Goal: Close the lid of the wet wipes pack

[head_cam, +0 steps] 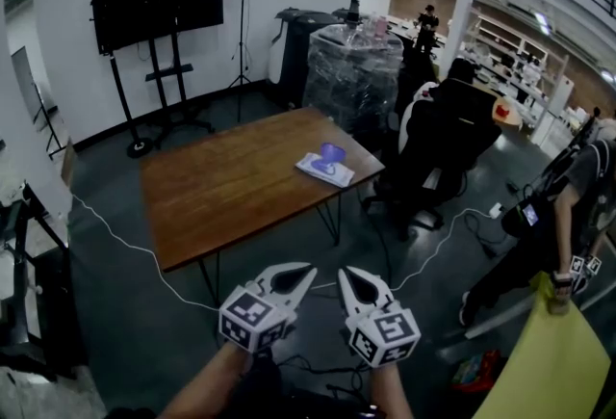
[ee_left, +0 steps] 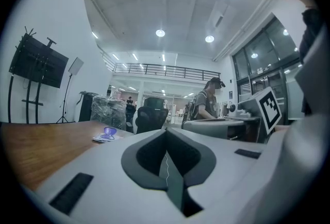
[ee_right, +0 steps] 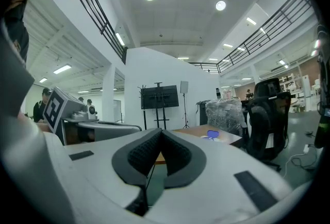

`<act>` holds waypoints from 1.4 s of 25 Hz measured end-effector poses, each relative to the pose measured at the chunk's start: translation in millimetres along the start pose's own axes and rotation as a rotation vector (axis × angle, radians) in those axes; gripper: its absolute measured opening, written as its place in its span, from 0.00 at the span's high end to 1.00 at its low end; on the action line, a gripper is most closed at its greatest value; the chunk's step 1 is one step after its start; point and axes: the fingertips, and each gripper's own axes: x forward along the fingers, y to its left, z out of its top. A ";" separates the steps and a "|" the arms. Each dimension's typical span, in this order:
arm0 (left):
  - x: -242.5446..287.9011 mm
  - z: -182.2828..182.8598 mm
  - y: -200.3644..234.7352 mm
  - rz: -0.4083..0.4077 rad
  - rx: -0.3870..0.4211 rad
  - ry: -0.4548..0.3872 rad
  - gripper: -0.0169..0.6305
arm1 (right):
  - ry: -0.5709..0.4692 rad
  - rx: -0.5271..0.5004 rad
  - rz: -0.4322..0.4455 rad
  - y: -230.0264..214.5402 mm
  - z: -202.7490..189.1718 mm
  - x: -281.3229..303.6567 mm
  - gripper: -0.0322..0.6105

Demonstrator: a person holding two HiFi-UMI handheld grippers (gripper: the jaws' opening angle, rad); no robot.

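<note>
The wet wipes pack [head_cam: 326,167] lies near the right end of the brown wooden table [head_cam: 231,191], with its purple lid standing up. The same pack shows small and far off in the left gripper view [ee_left: 106,136] and in the right gripper view [ee_right: 211,135]. Both grippers hang low in the head view, well short of the table's near edge. My left gripper [head_cam: 308,272] is shut with nothing in it, its pads meeting along a thin line [ee_left: 166,134]. My right gripper [head_cam: 346,274] is shut and empty as well [ee_right: 159,134].
A black office chair [head_cam: 450,130] stands just right of the table, and a plastic-wrapped pallet [head_cam: 353,70] is behind it. A TV on a stand [head_cam: 157,1] lines the back wall. A person [head_cam: 576,205] stands at the right. A white cable [head_cam: 125,244] crosses the floor.
</note>
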 end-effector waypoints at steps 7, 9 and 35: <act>23.0 1.0 30.3 -0.007 -0.014 0.012 0.99 | 0.021 0.001 -0.019 -19.3 2.3 31.8 0.93; 30.9 -0.3 41.9 -0.007 -0.015 0.016 0.98 | 0.020 0.001 -0.022 -26.5 1.9 43.4 0.93; 135.3 7.6 217.6 -0.131 -0.058 0.076 0.98 | 0.057 0.018 -0.178 -116.1 14.8 223.8 0.93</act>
